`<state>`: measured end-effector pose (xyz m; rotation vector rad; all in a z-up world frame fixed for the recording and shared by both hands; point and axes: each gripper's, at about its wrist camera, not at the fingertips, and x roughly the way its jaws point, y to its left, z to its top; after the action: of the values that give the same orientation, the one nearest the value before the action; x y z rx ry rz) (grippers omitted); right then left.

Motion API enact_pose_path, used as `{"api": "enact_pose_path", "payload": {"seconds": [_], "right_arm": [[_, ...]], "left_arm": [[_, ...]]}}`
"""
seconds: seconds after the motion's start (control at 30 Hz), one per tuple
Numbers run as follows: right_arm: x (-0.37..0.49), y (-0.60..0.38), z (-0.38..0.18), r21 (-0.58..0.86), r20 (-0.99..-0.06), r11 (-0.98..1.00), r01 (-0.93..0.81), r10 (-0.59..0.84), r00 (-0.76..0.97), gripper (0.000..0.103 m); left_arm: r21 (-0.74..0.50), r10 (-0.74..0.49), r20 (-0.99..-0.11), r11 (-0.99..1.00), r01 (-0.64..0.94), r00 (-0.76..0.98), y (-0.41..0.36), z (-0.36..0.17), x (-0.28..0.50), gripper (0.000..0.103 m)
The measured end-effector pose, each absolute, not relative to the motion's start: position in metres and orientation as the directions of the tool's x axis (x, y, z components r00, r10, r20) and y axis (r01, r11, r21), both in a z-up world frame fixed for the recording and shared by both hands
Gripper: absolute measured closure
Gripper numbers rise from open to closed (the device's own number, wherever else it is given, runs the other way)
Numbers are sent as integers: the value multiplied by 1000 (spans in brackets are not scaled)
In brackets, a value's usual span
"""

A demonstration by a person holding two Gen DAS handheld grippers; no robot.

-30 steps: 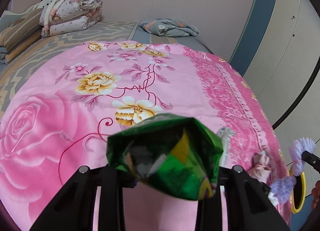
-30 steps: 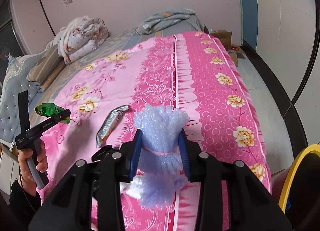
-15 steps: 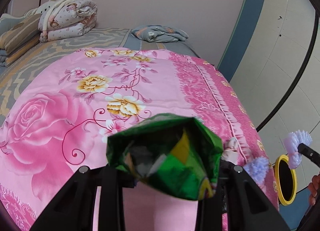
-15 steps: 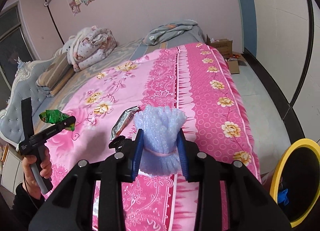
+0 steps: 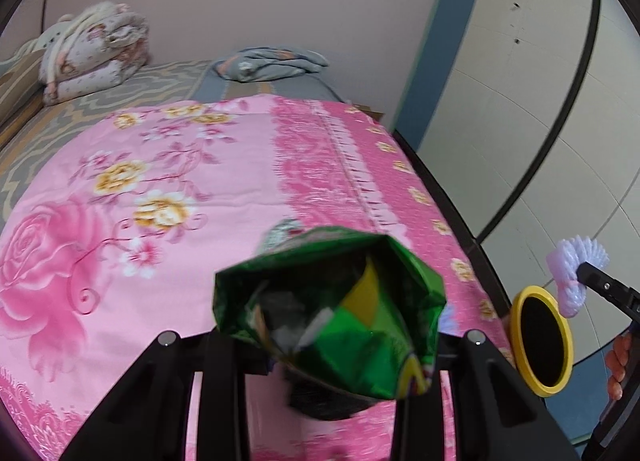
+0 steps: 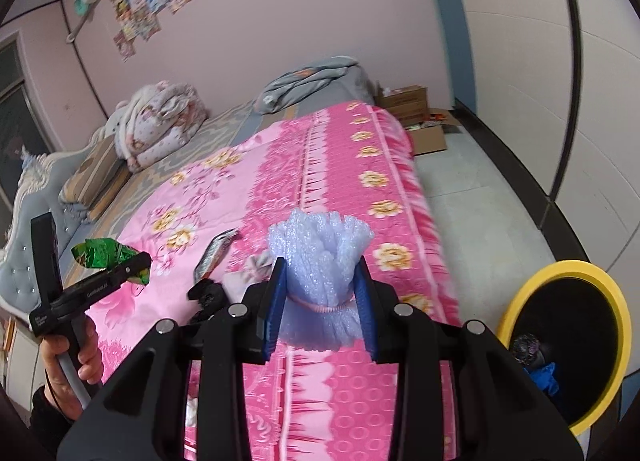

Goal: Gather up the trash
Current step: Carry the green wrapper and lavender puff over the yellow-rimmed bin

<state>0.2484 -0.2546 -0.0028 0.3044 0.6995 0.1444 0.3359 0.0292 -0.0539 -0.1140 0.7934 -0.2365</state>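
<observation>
Raised over the pink floral bedspread [image 6: 328, 165], the left gripper [image 5: 332, 345] has its jaws clamped on a crumpled green foil snack bag [image 5: 332, 309], mouth gaping toward the camera. On the bedspread between the two grippers lies a flat silver foil wrapper [image 6: 216, 251], with a small black object [image 6: 206, 295] just beside it. The right gripper [image 6: 320, 301] pinches a bundle of pale lavender foam netting [image 6: 320, 257] between its blue pads [image 6: 276, 301]. Beside the bed's right edge stands a yellow-rimmed trash bin [image 6: 600, 277], well apart from both held pieces.
</observation>
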Motion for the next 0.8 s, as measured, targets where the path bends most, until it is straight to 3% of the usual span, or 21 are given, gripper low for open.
{"api": "enact_pose_path", "payload": {"seconds": [0.8], "right_arm": [[203,-465,-10,325,-620,899,293,-32,784,72]], "left_arm": [[-203,-466,-712,852,482,525,-223,-53,339,74]]}}
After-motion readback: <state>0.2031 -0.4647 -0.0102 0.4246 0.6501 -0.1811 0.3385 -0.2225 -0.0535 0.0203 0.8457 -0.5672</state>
